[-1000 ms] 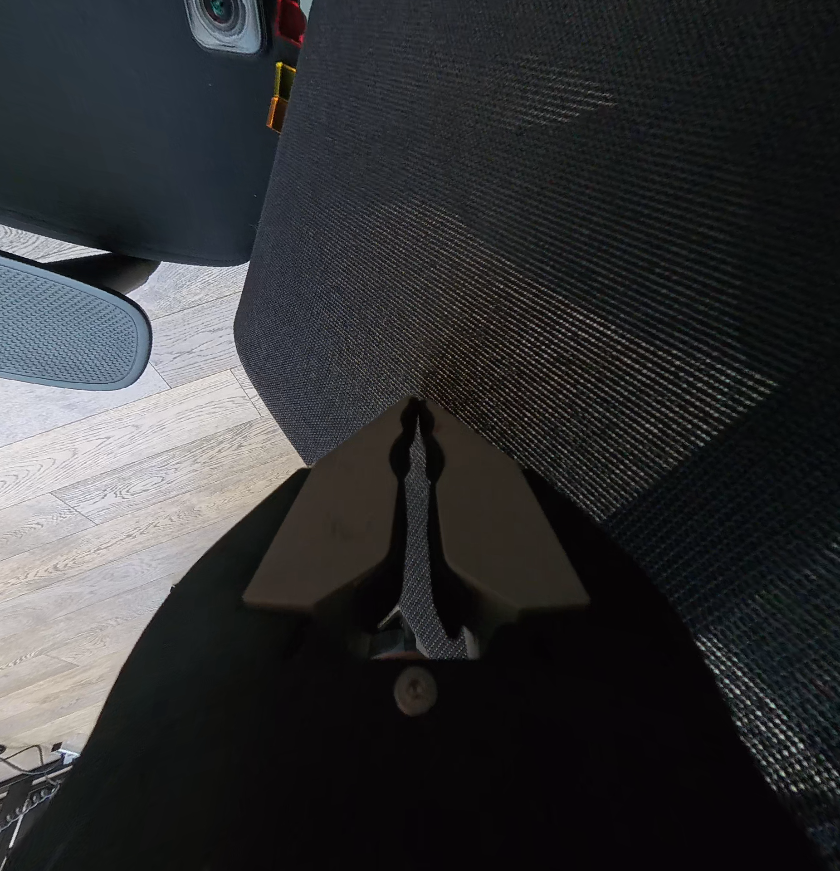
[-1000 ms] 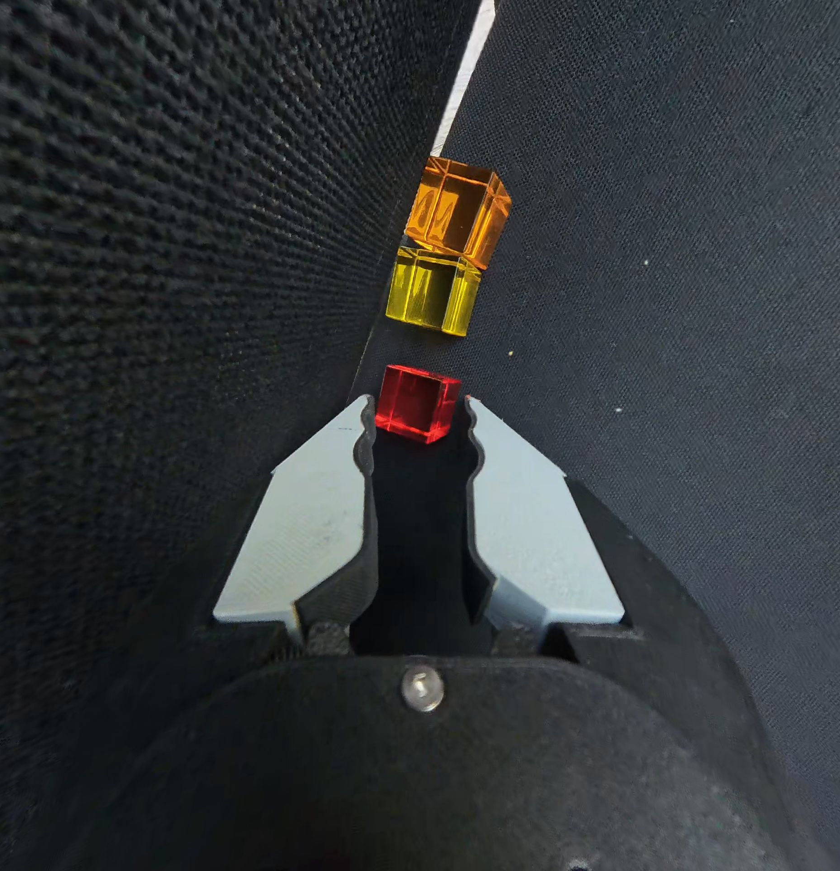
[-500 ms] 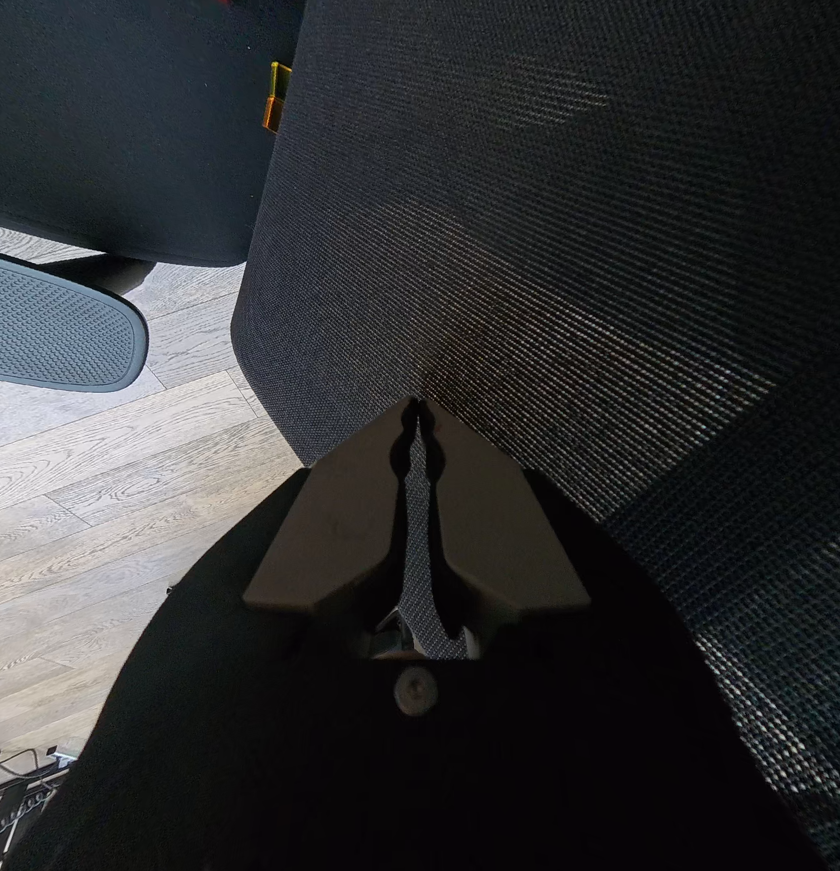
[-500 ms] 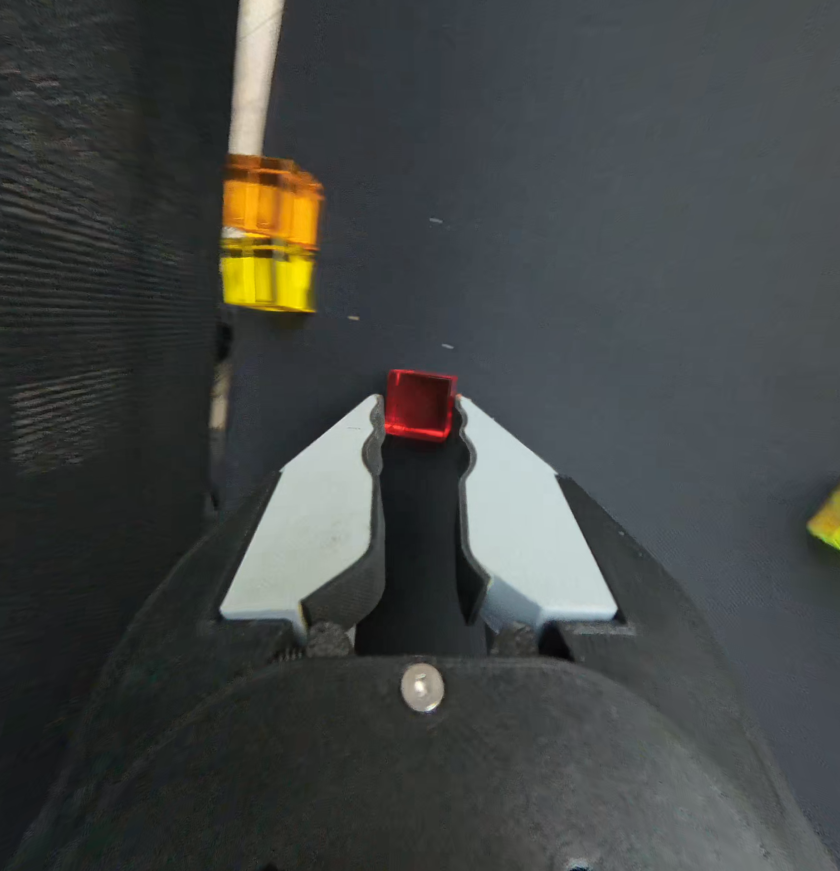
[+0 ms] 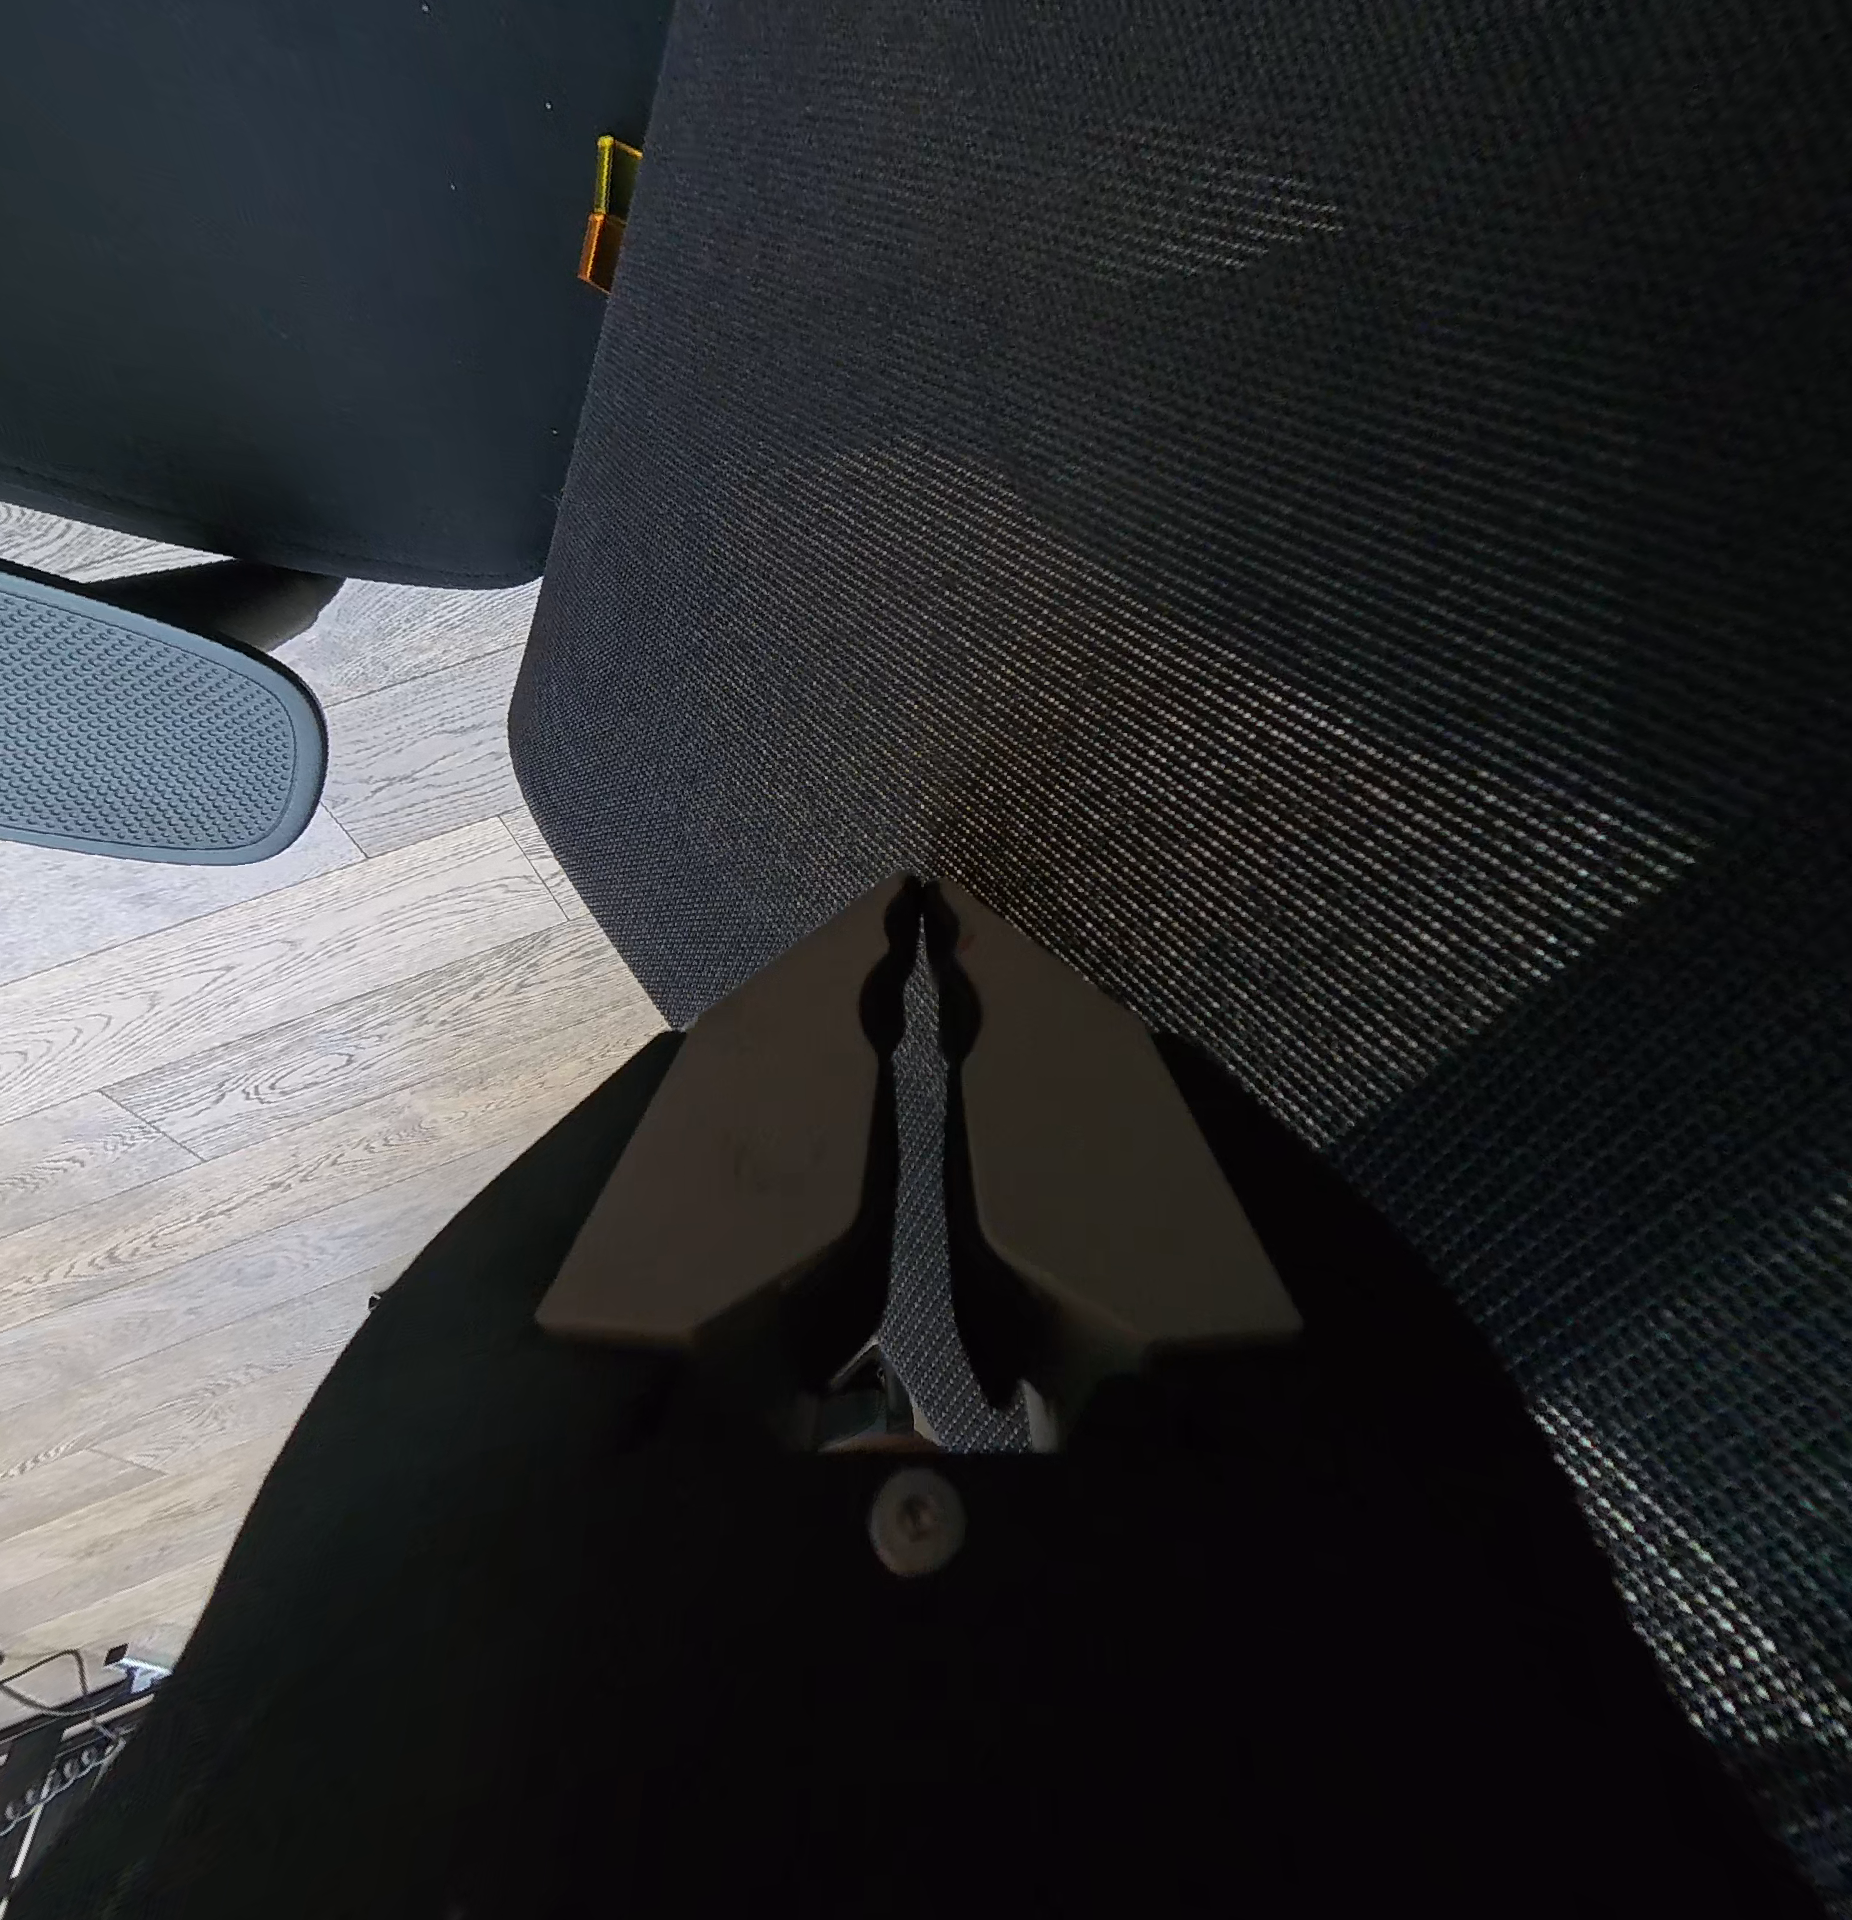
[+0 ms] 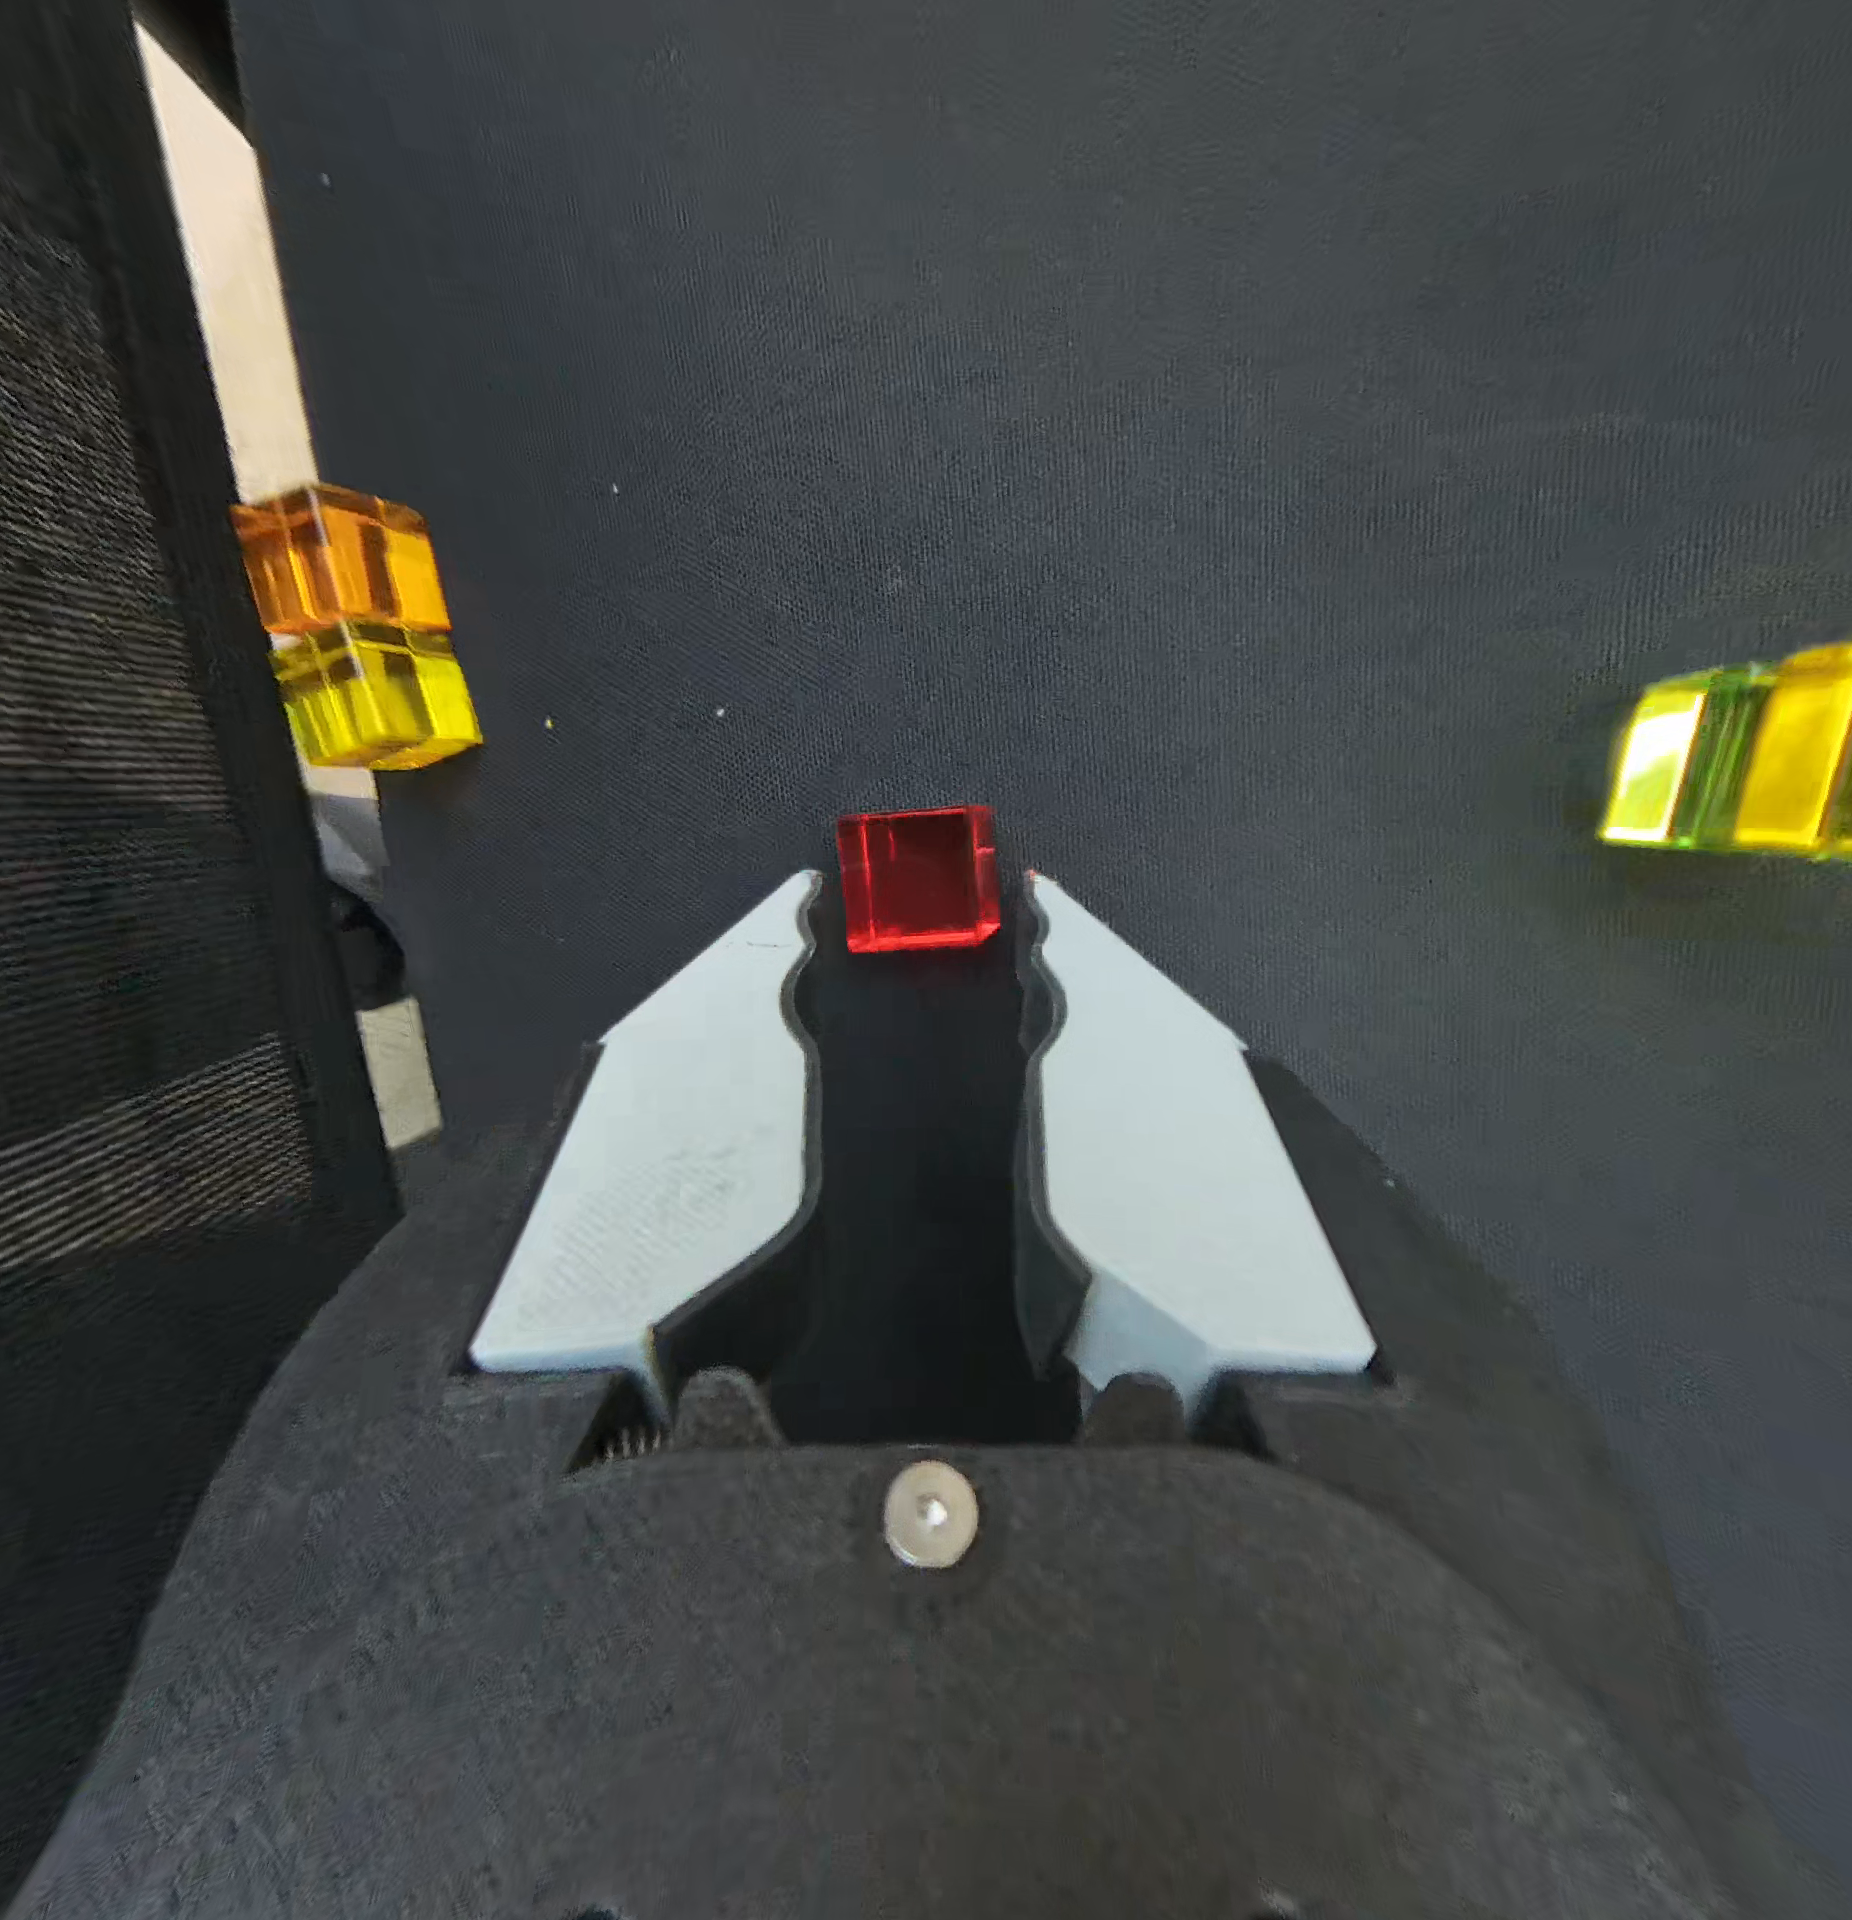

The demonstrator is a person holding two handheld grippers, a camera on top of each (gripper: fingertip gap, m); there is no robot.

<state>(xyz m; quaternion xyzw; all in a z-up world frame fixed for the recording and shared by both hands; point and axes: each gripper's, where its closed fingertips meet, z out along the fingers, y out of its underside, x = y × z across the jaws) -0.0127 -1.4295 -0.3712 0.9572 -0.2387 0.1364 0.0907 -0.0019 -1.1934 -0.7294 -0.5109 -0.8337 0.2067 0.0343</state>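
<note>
Right wrist view — right gripper (image 6: 920, 894) spread around red cube (image 6: 918, 881); left gripper (image 5: 923, 902) pressed together against mesh chair back (image 5: 1213, 520).

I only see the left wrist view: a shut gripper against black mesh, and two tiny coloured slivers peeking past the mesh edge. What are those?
Observer: The right wrist view shows them whole: an orange cube and a yellow cube, touching face to face.
Operator: And what about the other gripper?
Observer: The right gripper has a red cube between its fingertips. Its jaws are open, with a slim gap on each side of the cube.
Operator: Is anything else out there?
Observer: A yellow-green block lies off to the right, blurred.
</note>
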